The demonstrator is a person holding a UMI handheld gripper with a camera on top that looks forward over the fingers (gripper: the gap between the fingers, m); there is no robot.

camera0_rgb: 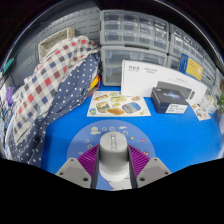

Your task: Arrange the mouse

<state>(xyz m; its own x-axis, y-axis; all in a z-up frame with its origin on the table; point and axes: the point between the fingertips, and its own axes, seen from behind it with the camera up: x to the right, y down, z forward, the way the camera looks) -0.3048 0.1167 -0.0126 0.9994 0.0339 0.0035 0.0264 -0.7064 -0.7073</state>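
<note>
A grey computer mouse (112, 157) sits between my gripper's (112, 163) two fingers, its rounded front end pointing ahead, over the blue table surface (165, 135). The purple pads (87, 160) press on both of its sides with no gap showing. The mouse's rear end is hidden below, between the fingers.
A plaid and dotted cloth heap (55, 85) lies to the left. A picture card (118, 104) lies ahead, with a dark box (172, 98) and a white box (150, 73) beyond it. Clear plastic drawer units (140, 35) stand at the back.
</note>
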